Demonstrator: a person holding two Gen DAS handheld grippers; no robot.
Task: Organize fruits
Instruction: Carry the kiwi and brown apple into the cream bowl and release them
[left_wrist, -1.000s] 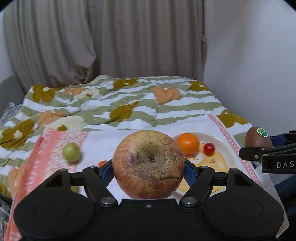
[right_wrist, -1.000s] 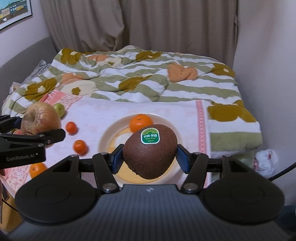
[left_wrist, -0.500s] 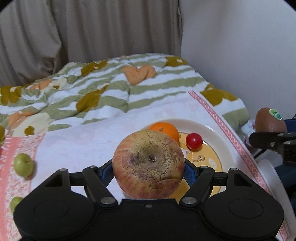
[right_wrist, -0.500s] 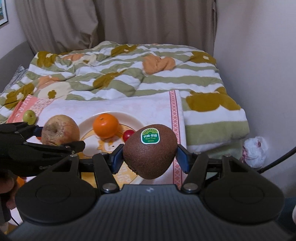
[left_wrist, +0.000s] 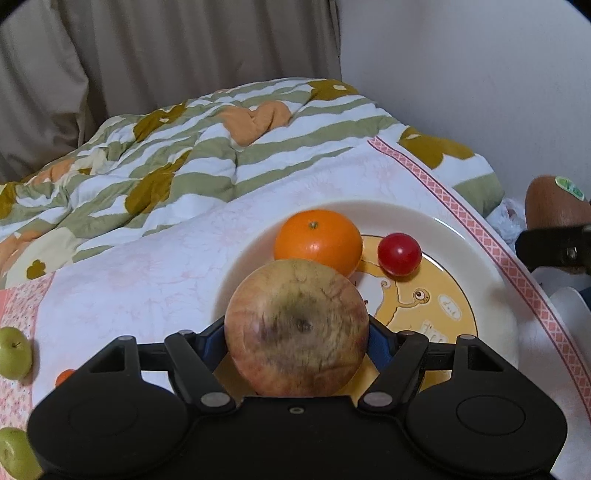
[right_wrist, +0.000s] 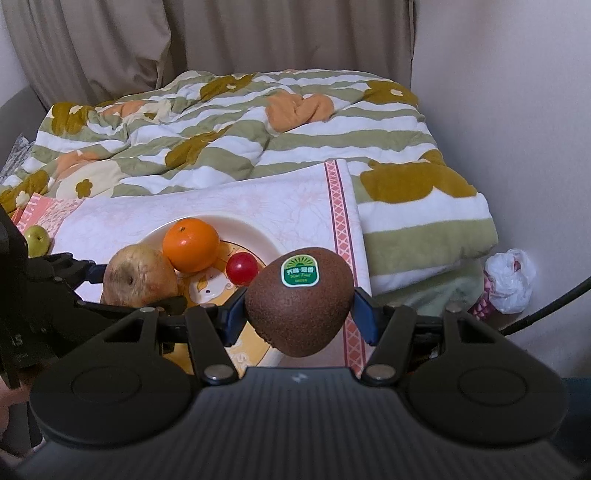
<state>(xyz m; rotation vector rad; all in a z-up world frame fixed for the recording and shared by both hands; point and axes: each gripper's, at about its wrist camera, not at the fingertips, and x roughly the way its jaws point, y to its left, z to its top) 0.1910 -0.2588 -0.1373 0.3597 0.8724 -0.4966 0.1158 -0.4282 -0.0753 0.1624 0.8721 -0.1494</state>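
Note:
My left gripper (left_wrist: 297, 332) is shut on a wrinkled red-yellow apple (left_wrist: 296, 326) and holds it over the near left part of the cream plate (left_wrist: 480, 273). On the plate lie an orange mandarin (left_wrist: 318, 242) and a red cherry tomato (left_wrist: 399, 254). My right gripper (right_wrist: 298, 314) is shut on a brown kiwi (right_wrist: 298, 301) with a green sticker, held over the plate's right edge. The right wrist view also shows the apple (right_wrist: 138, 276), mandarin (right_wrist: 191, 243), tomato (right_wrist: 242, 268) and plate (right_wrist: 258, 240).
The plate sits on a pink-bordered white cloth (left_wrist: 147, 269) on a bed with a green-striped quilt (right_wrist: 240, 122). Green fruits (left_wrist: 14, 352) and a small orange one (left_wrist: 64, 376) lie at the left. A wall and a white bag (right_wrist: 511, 275) are at the right.
Both grippers moved right and closer to the plate. The apple now hangs over the plate; the kiwi has come in beside the plate's right edge.

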